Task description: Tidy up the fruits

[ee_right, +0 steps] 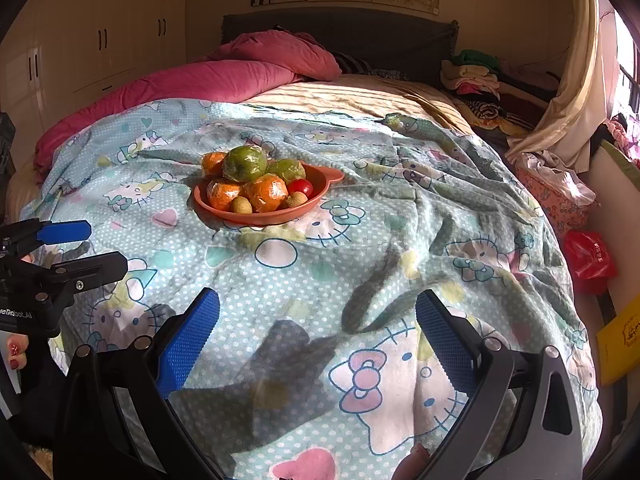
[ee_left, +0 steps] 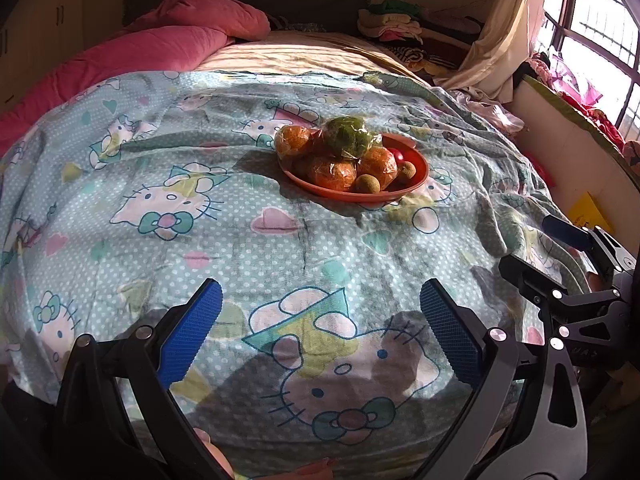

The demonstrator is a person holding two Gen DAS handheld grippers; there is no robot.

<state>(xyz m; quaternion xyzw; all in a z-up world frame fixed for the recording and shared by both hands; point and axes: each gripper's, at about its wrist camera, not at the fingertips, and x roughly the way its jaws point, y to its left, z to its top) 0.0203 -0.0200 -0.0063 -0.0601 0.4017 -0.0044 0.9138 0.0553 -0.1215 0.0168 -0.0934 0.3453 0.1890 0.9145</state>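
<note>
An orange plate point(ee_left: 418, 178) point(ee_right: 320, 184) sits mid-bed on a cartoon-cat sheet. It holds wrapped oranges point(ee_left: 332, 174) point(ee_right: 266, 192), a wrapped green fruit point(ee_left: 346, 134) point(ee_right: 244, 164), a second green one point(ee_right: 288, 170), small brown-green fruits point(ee_left: 367, 184) point(ee_right: 241, 205) and a red tomato point(ee_left: 398, 155) point(ee_right: 301, 187). My left gripper point(ee_left: 320, 332) is open and empty, low over the near part of the sheet. My right gripper point(ee_right: 318, 332) is open and empty, also well short of the plate. Each gripper shows at the edge of the other's view.
A pink duvet point(ee_right: 224, 80) lies at the bed's far left. Folded clothes point(ee_right: 476, 72) and a curtain point(ee_right: 572, 112) are at the far right. A red bag point(ee_right: 590, 260) and a yellow item point(ee_right: 620, 340) lie off the bed's right side.
</note>
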